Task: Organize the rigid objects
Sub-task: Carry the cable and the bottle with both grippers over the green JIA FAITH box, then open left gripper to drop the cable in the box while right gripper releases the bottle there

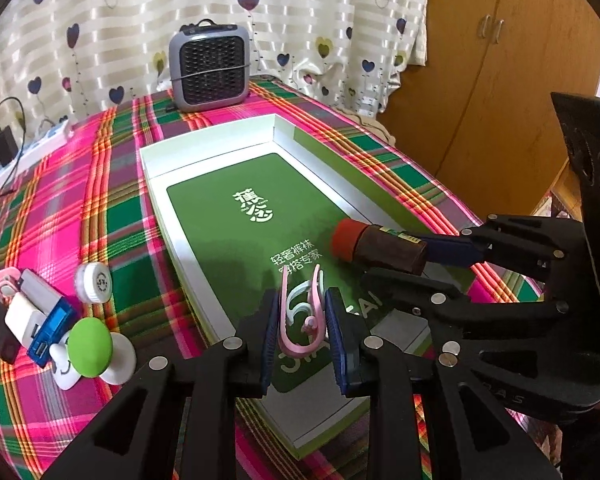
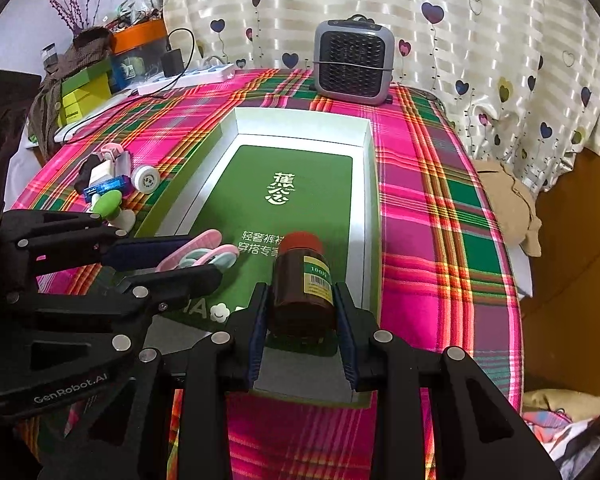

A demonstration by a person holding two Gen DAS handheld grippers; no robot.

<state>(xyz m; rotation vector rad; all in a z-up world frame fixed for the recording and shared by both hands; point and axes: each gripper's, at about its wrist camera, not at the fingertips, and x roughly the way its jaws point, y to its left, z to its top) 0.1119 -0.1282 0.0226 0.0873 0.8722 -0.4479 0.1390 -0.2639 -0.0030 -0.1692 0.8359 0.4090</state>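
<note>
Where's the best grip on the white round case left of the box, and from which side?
The white round case lies flat on the plaid cloth, disc face up, so probably come straight down and pinch across its rim at the widest part. Set the fingers along the line that avoids the blue USB device and green-capped piece close beside it; its box-facing side looks free.

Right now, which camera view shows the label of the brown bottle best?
The right wrist view: the brown bottle faces it, held between the right gripper pads, yellow label up. The left wrist view shows its side, label barely visible.
</note>
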